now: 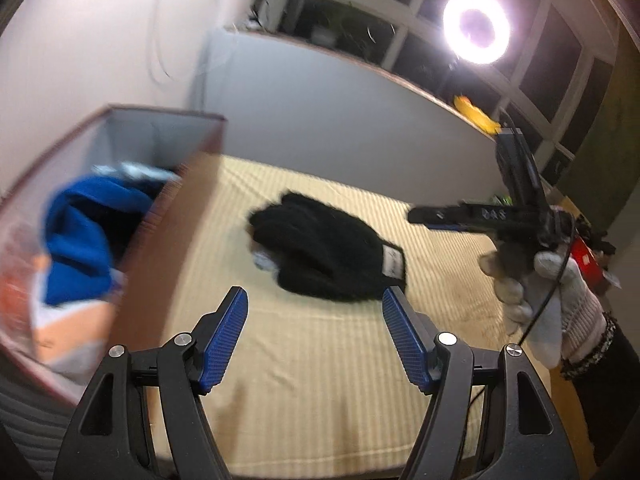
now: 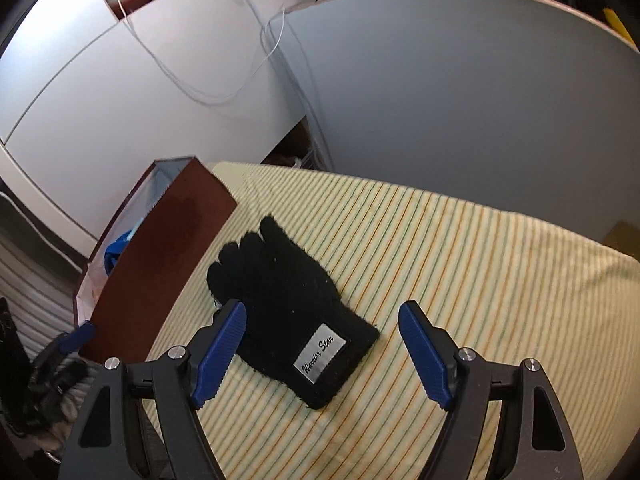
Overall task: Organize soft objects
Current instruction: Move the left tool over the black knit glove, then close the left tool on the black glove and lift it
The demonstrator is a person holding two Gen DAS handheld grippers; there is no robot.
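Brown and tall, the storage box (image 1: 168,248) is standing at the left edge of the striped sheet (image 1: 320,360), and blue fabric (image 1: 80,240) is lying inside it with other blurred soft things I cannot make out. I am holding my left gripper (image 1: 315,312) just right of that box with its blue pads (image 1: 226,340) spread wide apart and gripping nothing. The black glove (image 1: 320,256) is lying flat on the sheet ahead of these fingertips, beyond them and roughly centred between them, not touching either pad.

Further right, my right hand (image 1: 548,292), in a pale knit work glove, is holding the other tool above the sheet. From the right wrist view, I am keeping my right gripper (image 2: 324,316) wide apart too, empty. The glove (image 2: 288,308) is lying between the fingers there, closer to the left pad (image 2: 220,352), which is overlapping its edge in the picture; whether they touch I cannot tell. Its fingers are pointing away toward the box (image 2: 168,256), and its cuff with the white label (image 2: 320,354) is lying nearest me, well clear of the right pad (image 2: 424,352).
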